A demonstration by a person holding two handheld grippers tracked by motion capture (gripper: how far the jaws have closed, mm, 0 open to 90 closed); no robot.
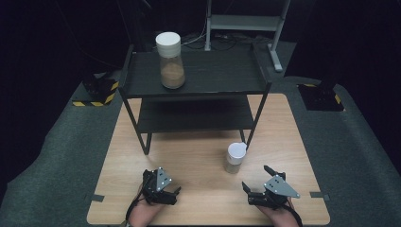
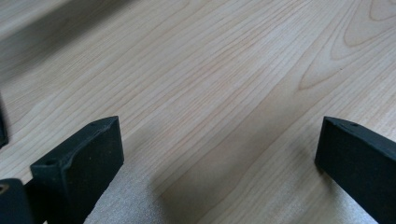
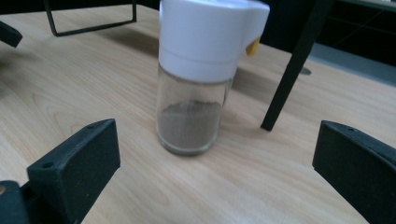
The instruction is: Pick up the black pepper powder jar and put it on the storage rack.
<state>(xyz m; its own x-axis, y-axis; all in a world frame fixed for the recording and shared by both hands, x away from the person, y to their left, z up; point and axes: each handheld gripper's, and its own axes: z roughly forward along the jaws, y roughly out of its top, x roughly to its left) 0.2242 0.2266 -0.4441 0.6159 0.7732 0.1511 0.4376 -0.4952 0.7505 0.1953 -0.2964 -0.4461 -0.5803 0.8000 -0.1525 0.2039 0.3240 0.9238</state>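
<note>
While both sit low at the near table edge, left gripper (image 1: 166, 191) and right gripper (image 1: 259, 181) have jaws spread wide, empty. Small white-capped glass shaker (image 1: 235, 157), part-filled with brown powder, stands just beyond right gripper. Larger white-lidded jar (image 1: 170, 60), tan contents, tops black shelf (image 1: 213, 80).

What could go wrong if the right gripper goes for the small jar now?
1. The small jar is tall and narrow with a heavy-looking white cap; an off-centre nudge from the open right gripper could tip it.
2. The shelf leg stands close behind the jar, so a jaw may hit it.
</note>
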